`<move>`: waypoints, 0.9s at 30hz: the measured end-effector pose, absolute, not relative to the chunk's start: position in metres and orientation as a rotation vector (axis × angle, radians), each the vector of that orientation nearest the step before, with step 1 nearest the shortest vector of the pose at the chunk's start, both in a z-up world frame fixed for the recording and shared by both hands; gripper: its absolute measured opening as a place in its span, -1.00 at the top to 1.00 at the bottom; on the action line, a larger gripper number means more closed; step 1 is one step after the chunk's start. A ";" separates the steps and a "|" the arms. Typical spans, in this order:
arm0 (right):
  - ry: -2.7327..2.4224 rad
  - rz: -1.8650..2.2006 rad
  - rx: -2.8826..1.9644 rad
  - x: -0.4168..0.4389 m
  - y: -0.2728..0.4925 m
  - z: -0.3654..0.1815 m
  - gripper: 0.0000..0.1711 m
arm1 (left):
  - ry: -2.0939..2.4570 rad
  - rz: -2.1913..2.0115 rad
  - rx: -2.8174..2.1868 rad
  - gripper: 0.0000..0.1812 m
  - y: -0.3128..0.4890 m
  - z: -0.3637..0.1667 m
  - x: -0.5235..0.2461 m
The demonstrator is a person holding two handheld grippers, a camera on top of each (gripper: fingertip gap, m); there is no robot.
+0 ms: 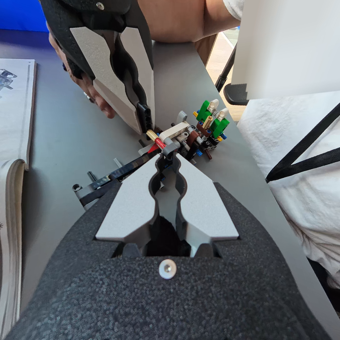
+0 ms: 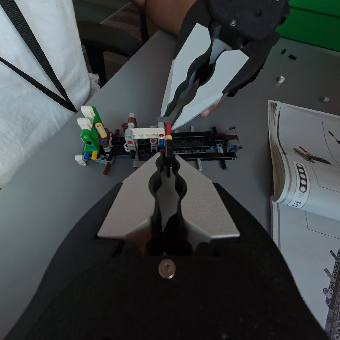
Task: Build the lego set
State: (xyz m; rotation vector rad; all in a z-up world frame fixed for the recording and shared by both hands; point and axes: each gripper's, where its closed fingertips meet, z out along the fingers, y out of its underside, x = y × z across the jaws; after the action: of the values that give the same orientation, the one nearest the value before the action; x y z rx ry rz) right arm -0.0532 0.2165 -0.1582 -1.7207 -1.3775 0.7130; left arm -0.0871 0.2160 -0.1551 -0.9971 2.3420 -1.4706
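Observation:
A long Lego Technic model [image 1: 184, 136] of black beams, a white beam and a green end part lies on the grey table [image 1: 73, 128]; it also shows in the right wrist view [image 2: 147, 143]. My left gripper [image 1: 167, 156] is shut on a grey connector [image 1: 170, 148] on the model's side. It reaches in from the top of the right wrist view [image 2: 166, 119]. My right gripper [image 2: 167, 160] is shut on a short black beam [image 2: 167, 150], which carries a gold bush [image 2: 168, 137] and a red axle [image 2: 167, 127]. The axle's tip meets the grey connector [image 2: 163, 119].
An open instruction booklet [image 2: 303, 156] lies beside the model, at the left in the left wrist view [image 1: 14, 110]. Small loose pieces [image 2: 280, 79] lie beyond it. A person in white cloth [image 1: 294, 165] sits at the table's edge. A green box [image 2: 312, 22] stands at the back. About 4 cm separates my left fingertips from my right.

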 end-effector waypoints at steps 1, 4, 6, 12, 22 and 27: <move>-1.392 0.705 -1.725 -0.054 0.216 -0.158 0.94 | 2.349 -1.476 -0.994 0.92 0.215 -0.155 -0.088; -1.426 0.674 -1.774 -0.053 0.215 -0.157 0.93 | 2.360 -1.488 -0.999 0.92 0.215 -0.155 -0.088; -1.461 0.630 -1.797 -0.053 0.214 -0.156 0.93 | 2.371 -1.499 -1.000 0.92 0.214 -0.155 -0.089; -1.527 0.624 -1.805 -0.056 0.212 -0.154 0.93 | 2.433 -1.554 -1.003 0.92 0.211 -0.156 -0.093; -1.695 0.673 -1.752 -0.058 0.210 -0.153 0.93 | 2.518 -1.592 -0.946 0.95 0.204 -0.157 -0.095; -1.743 0.693 -1.694 -0.058 0.212 -0.153 0.93 | 2.537 -1.607 -0.947 0.95 0.203 -0.157 -0.095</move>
State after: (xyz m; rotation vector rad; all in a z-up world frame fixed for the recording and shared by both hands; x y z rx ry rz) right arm -0.0585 0.2120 -0.1535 -1.6936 -1.7426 0.6928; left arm -0.0954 0.2035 -0.1572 -0.9466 2.5370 -1.6066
